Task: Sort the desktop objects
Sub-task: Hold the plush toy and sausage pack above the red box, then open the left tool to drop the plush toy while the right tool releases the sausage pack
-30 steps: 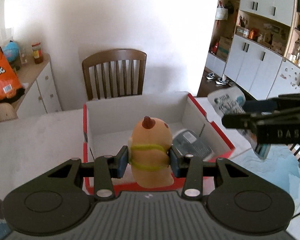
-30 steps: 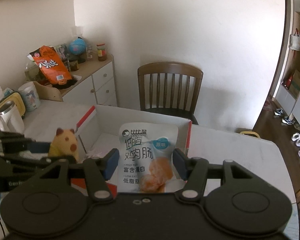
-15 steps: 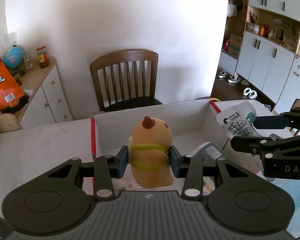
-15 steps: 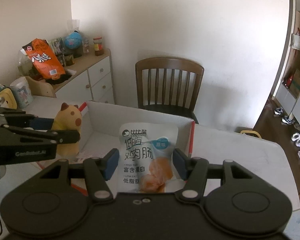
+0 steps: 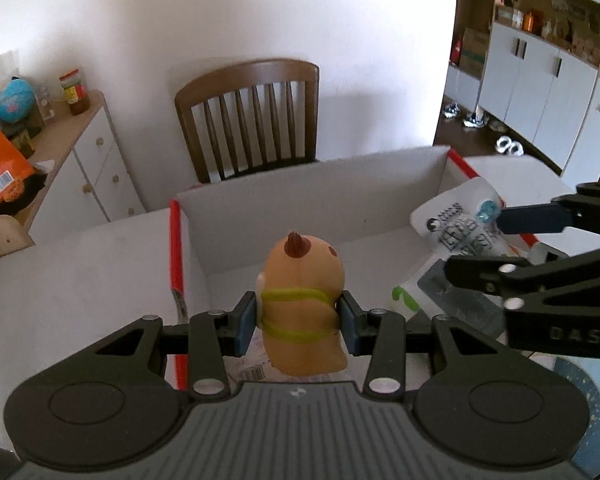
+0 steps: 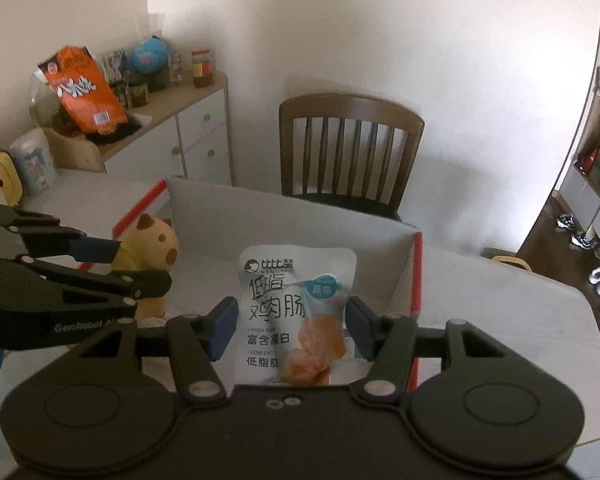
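My left gripper is shut on an orange toy figure with a yellow band, held above the near left part of the open white box with red edges. My right gripper is shut on a white snack pouch with blue print, held above the same box. The right gripper and pouch show at the right of the left wrist view. The left gripper and toy show at the left of the right wrist view. Flat packets lie inside the box.
A wooden chair stands behind the table, past the box. A white sideboard at the left carries an orange bag, a globe and jars. Cabinets line the right wall. A kettle and cup stand at the table's far left.
Both grippers have moved forward over the box with their loads. The toy and pouch are now closer to the box's far wall. Both grips are unchanged.
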Demonstrator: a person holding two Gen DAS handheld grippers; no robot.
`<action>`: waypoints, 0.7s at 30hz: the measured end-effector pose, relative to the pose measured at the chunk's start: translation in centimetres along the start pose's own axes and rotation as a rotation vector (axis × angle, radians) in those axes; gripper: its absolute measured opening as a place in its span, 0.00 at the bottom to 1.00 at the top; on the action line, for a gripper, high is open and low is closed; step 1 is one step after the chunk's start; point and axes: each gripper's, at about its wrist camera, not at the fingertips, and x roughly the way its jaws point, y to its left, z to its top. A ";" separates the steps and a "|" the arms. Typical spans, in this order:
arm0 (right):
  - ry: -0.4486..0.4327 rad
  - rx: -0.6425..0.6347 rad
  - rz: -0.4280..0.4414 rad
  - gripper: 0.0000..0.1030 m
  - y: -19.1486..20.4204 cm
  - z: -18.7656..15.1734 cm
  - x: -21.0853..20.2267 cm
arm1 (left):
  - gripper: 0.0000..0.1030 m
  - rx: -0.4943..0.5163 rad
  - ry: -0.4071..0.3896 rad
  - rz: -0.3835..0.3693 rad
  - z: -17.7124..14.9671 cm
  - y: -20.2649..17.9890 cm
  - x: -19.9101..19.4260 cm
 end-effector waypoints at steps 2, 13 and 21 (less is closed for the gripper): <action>0.018 0.001 -0.002 0.57 0.0 -0.1 0.8 | 0.40 0.014 0.010 0.006 -0.2 -0.3 0.5; 0.088 -0.045 -0.017 0.57 0.2 -0.3 4.3 | 0.40 0.030 0.094 0.019 -0.5 -0.5 2.8; 0.141 -0.061 -0.034 0.57 -0.1 -0.9 5.6 | 0.40 0.040 0.121 0.016 -0.5 -0.7 3.2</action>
